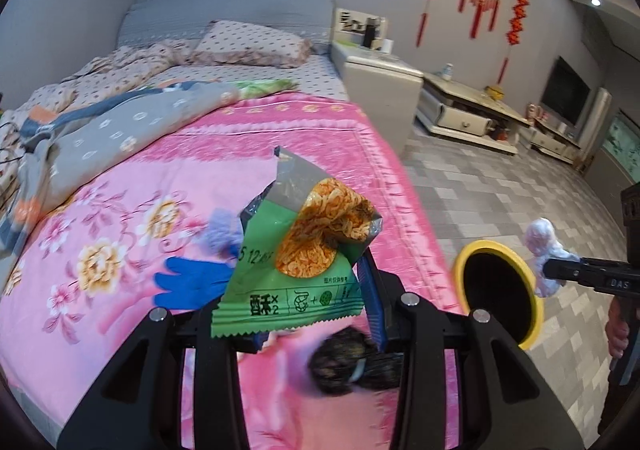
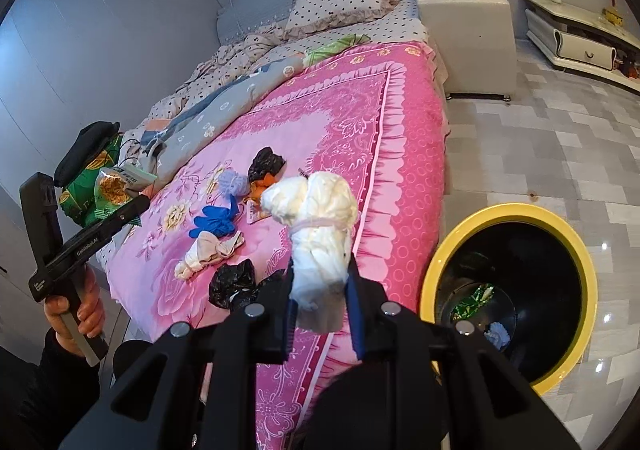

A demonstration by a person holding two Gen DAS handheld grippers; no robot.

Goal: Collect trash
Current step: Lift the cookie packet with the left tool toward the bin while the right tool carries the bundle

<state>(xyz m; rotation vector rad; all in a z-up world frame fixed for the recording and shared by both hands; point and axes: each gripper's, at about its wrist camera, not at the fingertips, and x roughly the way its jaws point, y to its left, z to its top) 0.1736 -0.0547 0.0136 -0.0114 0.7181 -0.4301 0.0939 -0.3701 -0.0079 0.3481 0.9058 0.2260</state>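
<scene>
Right tool (image 2: 320, 314): clamped on a white tied bundle (image 2: 316, 226), gripped low on its tail, the knotted bulk standing above the blue pads. Held clear above the pink bedspread (image 2: 360, 130), near the bed's edge.

Left tool (image 1: 312, 314): clamped on a green snack wrapper (image 1: 296, 270) by its lower crimped edge; the torn top flops open above. Also raised over the bed.

Bin (image 2: 508, 290): yellow-rimmed, dark inside, standing on the tiled floor just beside the bed's corner. A green wrapper and a pale blue scrap already lie at the bottom.

Step in hand, as judged: carry both loads to the bin and drop them.
- Bring each tool over the dark mouth, well inside the rim, before parting the pads; the wrapper is light and may drift.
- Take the bundle first, since the right tool is nearer the bin.
- Keep the two tools apart on approach.

Left on the bed: blue glove (image 2: 214, 220), lavender wad (image 2: 232, 182), two black bags (image 2: 266, 164) (image 2: 232, 284), a beige knotted rag (image 2: 208, 254), an orange scrap (image 2: 260, 194).
</scene>
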